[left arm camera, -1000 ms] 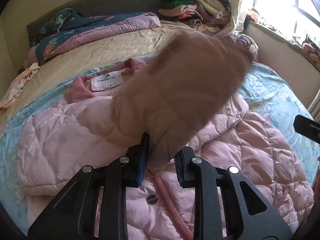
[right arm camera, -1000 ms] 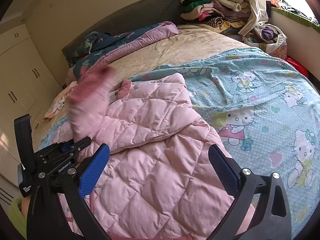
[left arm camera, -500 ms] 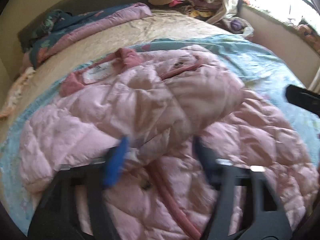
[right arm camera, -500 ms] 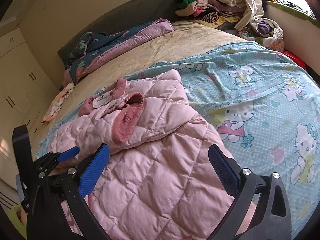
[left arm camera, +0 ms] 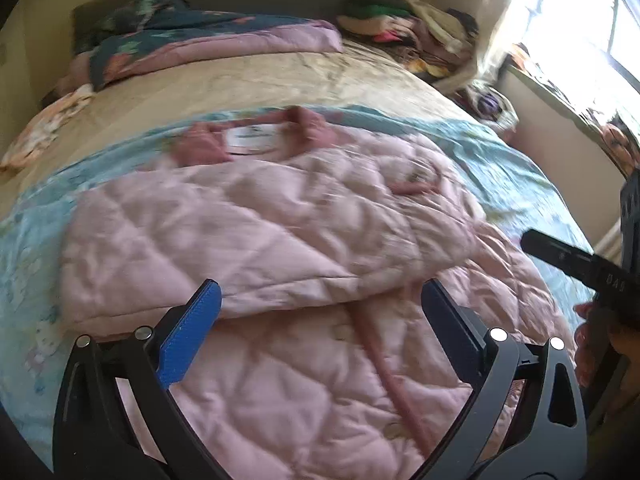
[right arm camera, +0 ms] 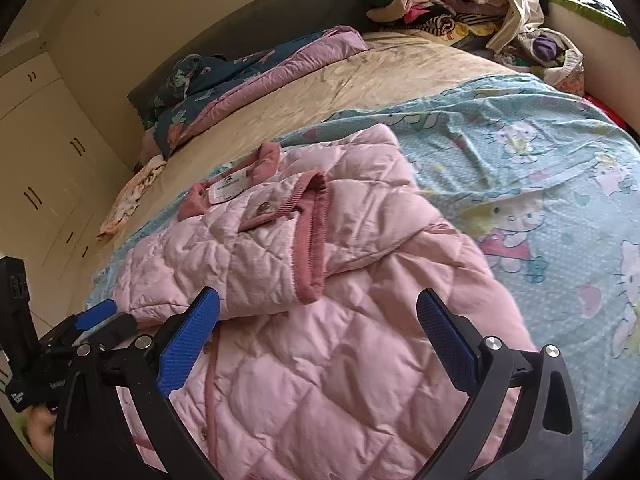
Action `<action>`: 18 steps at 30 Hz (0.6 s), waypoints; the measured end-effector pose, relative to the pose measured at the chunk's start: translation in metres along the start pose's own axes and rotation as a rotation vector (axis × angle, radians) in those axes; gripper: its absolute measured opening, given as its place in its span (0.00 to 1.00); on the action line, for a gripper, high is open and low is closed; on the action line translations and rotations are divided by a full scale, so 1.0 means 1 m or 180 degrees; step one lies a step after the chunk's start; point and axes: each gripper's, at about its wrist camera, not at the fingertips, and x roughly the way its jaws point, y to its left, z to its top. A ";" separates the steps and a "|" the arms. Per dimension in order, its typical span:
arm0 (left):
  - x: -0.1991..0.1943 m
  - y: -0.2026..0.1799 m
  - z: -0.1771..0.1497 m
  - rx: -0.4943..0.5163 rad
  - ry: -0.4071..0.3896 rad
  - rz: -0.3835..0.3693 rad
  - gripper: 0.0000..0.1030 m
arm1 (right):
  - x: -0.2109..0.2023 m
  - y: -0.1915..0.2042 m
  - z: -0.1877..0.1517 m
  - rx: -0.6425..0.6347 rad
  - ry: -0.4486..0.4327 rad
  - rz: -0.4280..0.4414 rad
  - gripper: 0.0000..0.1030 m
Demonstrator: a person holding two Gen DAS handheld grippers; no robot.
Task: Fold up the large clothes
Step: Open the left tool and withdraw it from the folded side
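Since a second ago our left hand-held gripper (left arm camera: 320, 304) dropped the sleeve (right arm camera: 256, 248) across the jacket (right arm camera: 320, 360) on the bed (right arm camera: 400, 76); its jaws are opening, empty. Right hand-held gripper (right arm camera: 318, 320) gapes empty; next, we fold evenly.

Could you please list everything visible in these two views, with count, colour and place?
quilted jacket: one, pale pink with darker pink trim, on the patterned sheet, one sleeve folded across its front
patterned sheet: one, light blue with cartoon figures, over the near part of the bed
bed cover: one, beige, far part of the bed
quilt: one, dark floral and mauve, by the headboard
clothes pile: one, mixed colours, far corner
cupboards: cream, left wall
left claw: black with blue pads, jaws opening, nothing between them
right claw: black with blue pads, open above the jacket
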 end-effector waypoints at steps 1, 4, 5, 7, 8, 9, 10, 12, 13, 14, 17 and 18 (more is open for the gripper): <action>-0.003 0.008 0.001 -0.0061 -0.0019 0.0030 0.91 | 0.002 0.001 0.001 0.0010 0.0015 0.0021 0.95; -0.009 0.028 0.002 -0.0202 -0.0046 0.0096 0.91 | 0.012 0.006 0.003 0.0040 0.0064 0.0080 0.95; -0.011 0.035 0.001 -0.0231 -0.0046 0.0111 0.91 | 0.018 0.007 0.004 0.0062 0.0095 0.0079 0.95; -0.014 0.046 0.001 -0.0278 -0.0057 0.0170 0.91 | 0.028 0.008 0.006 0.0110 0.0151 0.0083 0.95; -0.015 0.053 0.000 -0.0313 -0.0063 0.0200 0.91 | 0.032 0.007 0.006 0.0132 0.0172 0.0086 0.95; -0.016 0.058 0.000 -0.0340 -0.0068 0.0208 0.91 | 0.038 0.007 0.007 0.0187 0.0208 0.0116 0.95; -0.018 0.065 0.000 -0.0390 -0.0080 0.0211 0.91 | 0.044 0.005 0.009 0.0255 0.0236 0.0155 0.95; -0.020 0.077 0.000 -0.0488 -0.0099 0.0235 0.91 | 0.053 0.003 0.011 0.0368 0.0281 0.0182 0.95; -0.020 0.083 0.000 -0.0517 -0.0107 0.0242 0.91 | 0.056 0.002 0.012 0.0408 0.0296 0.0196 0.95; -0.021 0.088 0.000 -0.0557 -0.0120 0.0250 0.91 | 0.060 0.001 0.013 0.0463 0.0310 0.0217 0.95; -0.025 0.102 0.001 -0.0667 -0.0166 0.0259 0.91 | 0.068 0.000 0.014 0.0551 0.0336 0.0235 0.90; -0.025 0.105 0.001 -0.0693 -0.0178 0.0252 0.91 | 0.071 0.001 0.014 0.0573 0.0344 0.0232 0.88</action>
